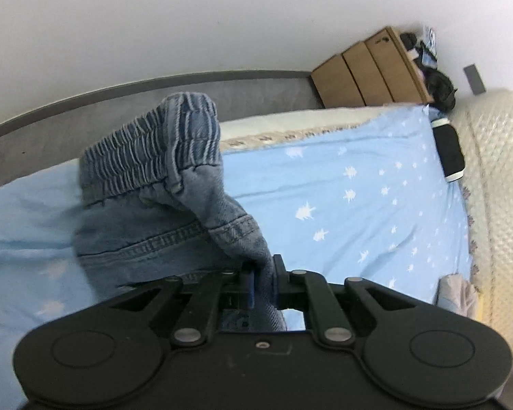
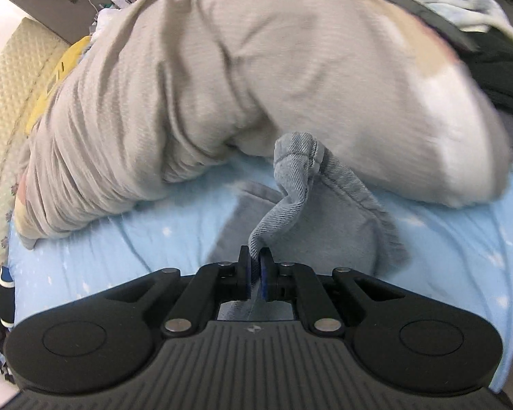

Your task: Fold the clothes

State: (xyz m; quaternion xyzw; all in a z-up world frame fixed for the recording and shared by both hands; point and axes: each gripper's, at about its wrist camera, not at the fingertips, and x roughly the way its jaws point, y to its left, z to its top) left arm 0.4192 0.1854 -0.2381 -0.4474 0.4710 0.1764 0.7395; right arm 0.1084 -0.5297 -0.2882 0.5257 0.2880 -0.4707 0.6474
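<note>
Denim jeans (image 1: 147,212) hang above the blue bed sheet (image 1: 359,198), the left claw (image 1: 261,273) pinching fabric below the elastic waistband, the right claw (image 2: 255,266) clamping a hem corner. Soft, fairly heavy cloth; seams likely grip best.

Bed sheet (image 2: 119,239), light blue with white stars, grey garment (image 2: 222,68) lying on it
</note>
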